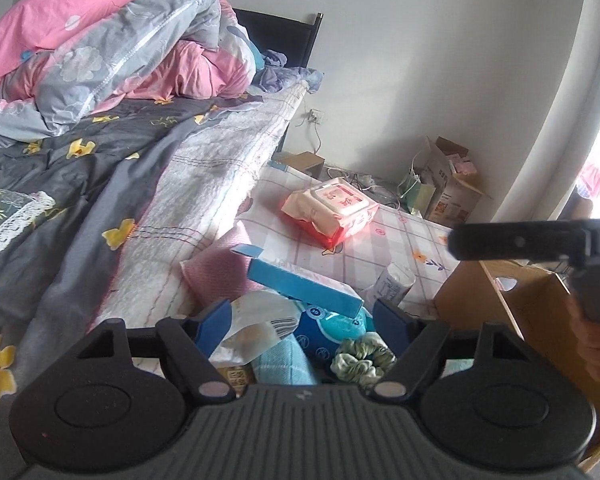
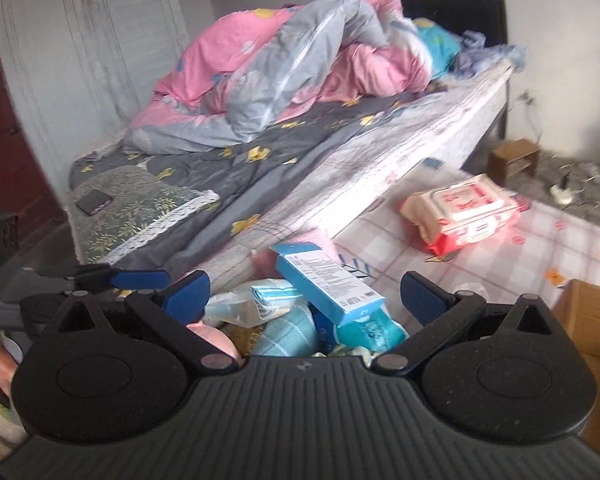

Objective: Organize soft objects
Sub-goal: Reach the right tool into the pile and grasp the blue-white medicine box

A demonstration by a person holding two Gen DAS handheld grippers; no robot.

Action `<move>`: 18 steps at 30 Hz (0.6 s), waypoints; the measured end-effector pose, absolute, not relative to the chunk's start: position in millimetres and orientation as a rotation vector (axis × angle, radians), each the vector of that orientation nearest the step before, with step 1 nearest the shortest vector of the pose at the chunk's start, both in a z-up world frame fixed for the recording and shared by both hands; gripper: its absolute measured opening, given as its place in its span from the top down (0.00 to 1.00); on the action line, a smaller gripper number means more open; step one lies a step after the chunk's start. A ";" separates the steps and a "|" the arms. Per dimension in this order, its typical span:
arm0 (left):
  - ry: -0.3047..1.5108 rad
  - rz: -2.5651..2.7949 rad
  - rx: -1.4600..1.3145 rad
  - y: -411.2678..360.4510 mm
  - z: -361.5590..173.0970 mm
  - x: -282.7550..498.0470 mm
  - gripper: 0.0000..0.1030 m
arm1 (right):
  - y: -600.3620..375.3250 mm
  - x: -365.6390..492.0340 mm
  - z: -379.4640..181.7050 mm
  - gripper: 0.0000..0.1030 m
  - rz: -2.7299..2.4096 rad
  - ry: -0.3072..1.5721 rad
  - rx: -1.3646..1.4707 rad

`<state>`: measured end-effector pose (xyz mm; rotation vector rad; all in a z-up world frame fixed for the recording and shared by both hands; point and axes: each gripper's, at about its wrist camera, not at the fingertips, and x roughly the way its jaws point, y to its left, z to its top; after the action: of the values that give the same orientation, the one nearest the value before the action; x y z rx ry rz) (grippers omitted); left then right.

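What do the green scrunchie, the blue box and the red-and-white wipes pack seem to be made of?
Green scrunchie: soft gathered fabric with a slight sheen, ruffled folds.
Blue box: thin printed cardboard, crisp edges, open flap.
Wipes pack: glossy plastic film, crinkled ends, probably a rigid lid.

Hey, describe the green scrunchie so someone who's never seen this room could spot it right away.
Beside the bed, a heap of small items lies on the checked cloth. The scrunchie sits at its near edge, below the blue box. It alone is a ruffled green fabric ring.

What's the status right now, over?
Left tool open, nothing gripped. Right tool open, empty. Both over the heap of soft things: green fabric scrunchie, light blue checked towel. Blue cardboard box lies across the heap.
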<state>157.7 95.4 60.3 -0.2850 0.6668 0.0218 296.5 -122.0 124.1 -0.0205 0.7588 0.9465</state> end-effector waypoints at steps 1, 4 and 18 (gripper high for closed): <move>0.682 0.011 -0.284 91.9 57.5 166.9 0.31 | -117.1 315.3 117.2 0.02 0.975 0.790 -0.009; 0.722 -0.012 -0.293 84.3 48.9 191.2 0.41 | -102.5 364.0 90.5 0.05 1.051 0.886 0.061; 0.839 -0.014 -0.355 74.4 28.4 241.2 0.36 | -44.8 475.2 -49.9 0.19 1.080 1.357 0.336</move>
<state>241.2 74.4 28.4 -0.3546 0.8393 -0.0143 475.2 -44.8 -49.9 0.3360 1.3568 1.0801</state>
